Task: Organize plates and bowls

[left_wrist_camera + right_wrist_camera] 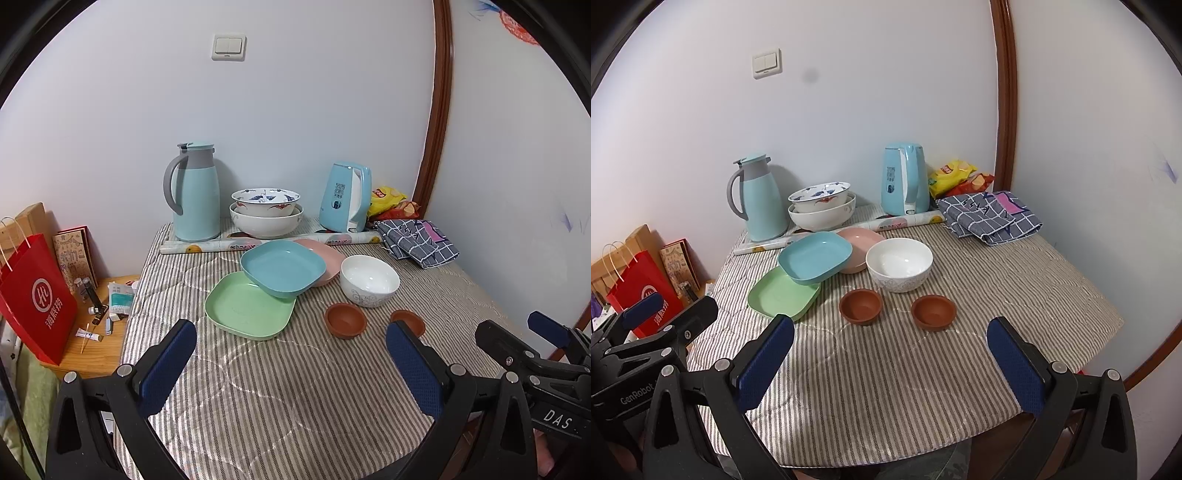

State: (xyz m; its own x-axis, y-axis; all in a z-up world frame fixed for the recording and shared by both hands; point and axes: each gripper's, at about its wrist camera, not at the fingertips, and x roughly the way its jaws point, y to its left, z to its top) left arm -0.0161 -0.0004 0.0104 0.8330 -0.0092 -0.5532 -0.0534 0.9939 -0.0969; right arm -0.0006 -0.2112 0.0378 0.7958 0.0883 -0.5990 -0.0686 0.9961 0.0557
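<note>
"DAS" is read on the right gripper [517, 336]; "GenRobot" on the left gripper [683, 314]. Both are held with fingers apart, nothing between them. On the table [886, 387], the blue plate [814, 258] is propped across the green plate [781, 293] and pink plate [862, 240]; the white bowl [899, 264] and two brown bowls [860, 306] are seen beside them. Bare striped cloth is seen along the near edge.

A pale blue thermos jug [195, 192] is standing at the back of the striped tablecloth [280, 398], with a blue electric kettle [345, 197] further right. Snack bags [389, 201] are lying beside a folded checked cloth [417, 240]. A red paper bag [35, 299] is leaning on the side table [99, 343]. A light switch [228, 47] is sitting on the wall.
</note>
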